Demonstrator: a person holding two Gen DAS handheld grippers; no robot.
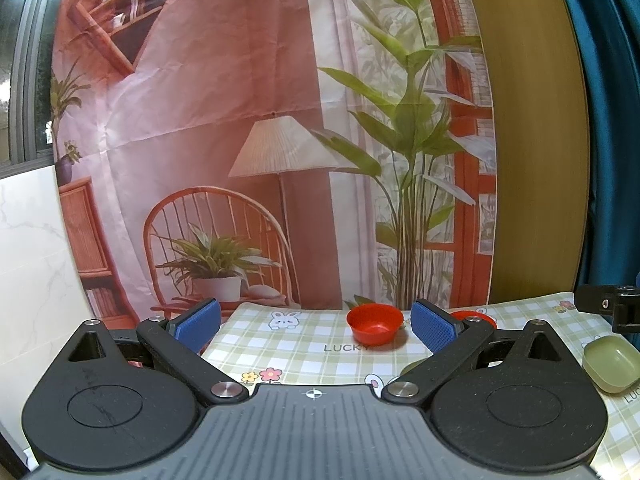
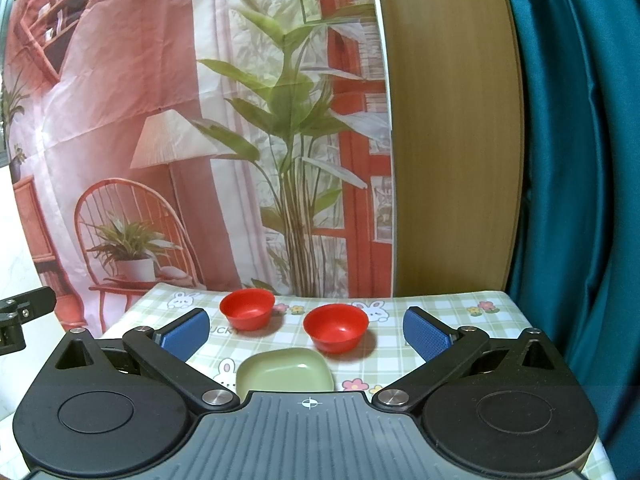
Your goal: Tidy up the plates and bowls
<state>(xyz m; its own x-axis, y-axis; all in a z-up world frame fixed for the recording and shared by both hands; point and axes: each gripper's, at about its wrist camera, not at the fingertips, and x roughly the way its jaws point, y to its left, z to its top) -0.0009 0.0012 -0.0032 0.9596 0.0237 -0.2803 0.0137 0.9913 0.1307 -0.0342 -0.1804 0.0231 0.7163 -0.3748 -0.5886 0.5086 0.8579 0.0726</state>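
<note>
Two red bowls stand on the checked tablecloth. In the right wrist view one red bowl (image 2: 247, 309) is at the far left and the other red bowl (image 2: 335, 327) is nearer, to its right. A pale green squarish dish (image 2: 285, 372) lies just in front of my right gripper (image 2: 306, 330), which is open and empty. My left gripper (image 1: 318, 322) is open and empty; a red bowl (image 1: 375, 323) stands ahead between its fingers, the second red bowl (image 1: 464, 315) is mostly hidden behind the right pad, and the green dish (image 1: 611, 364) is at the right.
The table (image 2: 460, 312) has a green-checked cloth with rabbits and flowers. A printed fabric backdrop (image 2: 180, 120) hangs right behind its far edge, beside a wooden panel (image 2: 452, 140) and a teal curtain (image 2: 580, 160). The other gripper's black body (image 1: 612, 306) shows at the right.
</note>
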